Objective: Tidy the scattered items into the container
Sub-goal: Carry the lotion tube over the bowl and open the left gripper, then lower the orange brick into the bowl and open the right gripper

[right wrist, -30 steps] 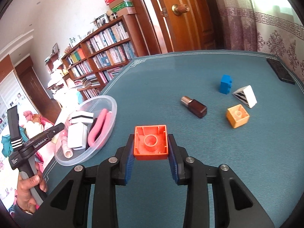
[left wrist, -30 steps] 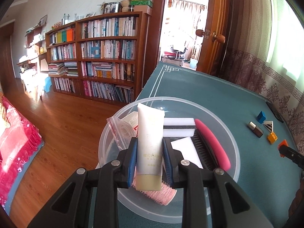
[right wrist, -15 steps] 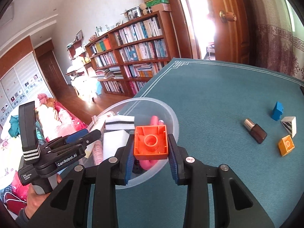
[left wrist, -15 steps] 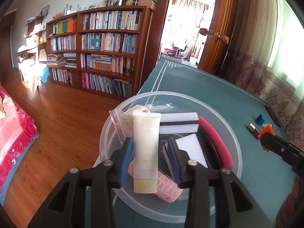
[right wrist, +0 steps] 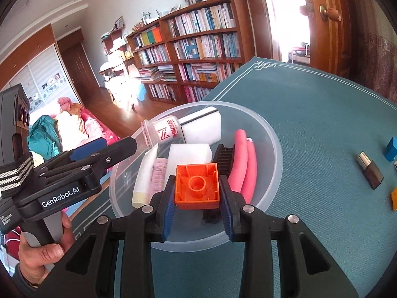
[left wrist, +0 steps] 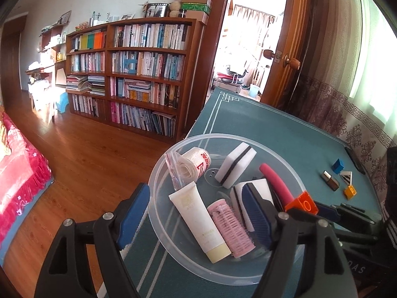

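Observation:
A clear plastic bowl (left wrist: 158, 173) (right wrist: 273, 134) sits at the corner of the teal table. In it lie a white tube (left wrist: 198, 218), a pink hair roller (left wrist: 230, 226), white sponges (left wrist: 235, 165), a pink-handled brush (left wrist: 275, 181) and a rolled bag (left wrist: 196, 164). My left gripper (left wrist: 196, 211) is open wide over the bowl's near rim, holding nothing. My right gripper (right wrist: 196, 178) is shut on an orange brick (right wrist: 197, 186) (left wrist: 301, 202), hanging above the bowl's near side.
Loose on the table to the right lie a blue block (left wrist: 338, 166), a brown bottle (right wrist: 371, 173), a striped wedge (left wrist: 346, 176) and a yellow brick (left wrist: 349, 191). A black remote (left wrist: 354, 159) lies near the curtain. The table edge and wooden floor are left of the bowl.
My left gripper opened and let the white tube drop into the bowl, then drew back a little. My right gripper carried the orange brick from the open table to above the bowl.

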